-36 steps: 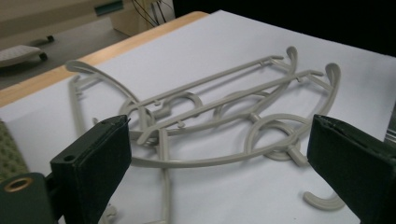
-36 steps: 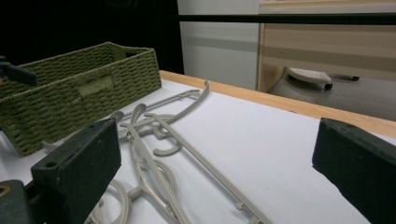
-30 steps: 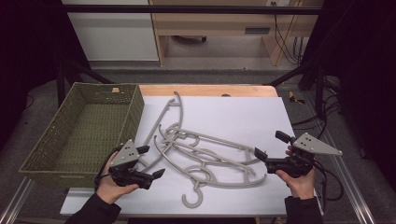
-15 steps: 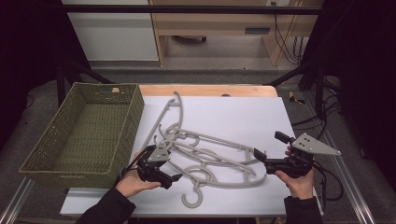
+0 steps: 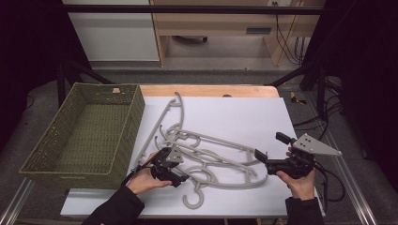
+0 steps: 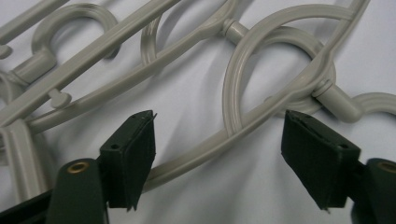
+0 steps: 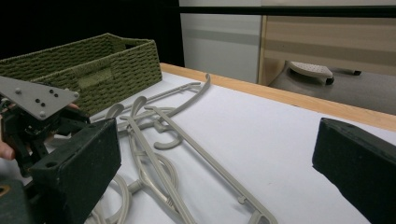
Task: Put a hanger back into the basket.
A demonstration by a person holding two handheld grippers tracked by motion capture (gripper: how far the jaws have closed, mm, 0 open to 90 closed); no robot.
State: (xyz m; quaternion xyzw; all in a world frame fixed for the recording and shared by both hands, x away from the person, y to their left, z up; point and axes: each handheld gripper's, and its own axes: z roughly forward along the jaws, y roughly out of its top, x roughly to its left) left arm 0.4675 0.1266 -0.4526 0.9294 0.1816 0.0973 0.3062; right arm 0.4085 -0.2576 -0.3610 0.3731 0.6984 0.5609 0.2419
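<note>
One at a time, working the hangers out of the tangle lying mid-tabletop, just beside the woven basket. Setting the left hand-held gripper low over the near left edge of the pile; having just been closing its jaws, now partly spread, astride one slim hanger arm without yet pinching it. Keeping the right hand-held gripper wide spread and empty at the right end of the pile, near a hanger tip. Centring that arm between both pads before finishing the squeeze, and gripping across its flat sides rather than its rounded edge, probably avoiding a slip. Staying clear of the round neck joint at the loop, likely a poor seat for flat pads. Lifting slowly and watching for hooks snagging on neighbouring loops; pinning the rest with the right hand-held gripper if dragging along. Handling smooth, pale grey moulded plastic: thin ribbed bars, long curved shoulders, open round hooks, small pegs. Treating the pieces as light, springy and slippery. Dealing with a rectangular olive-green basket, coarse in weave, with a slot handle, and a white matt tabletop sheet with a wooden far edge.
</note>
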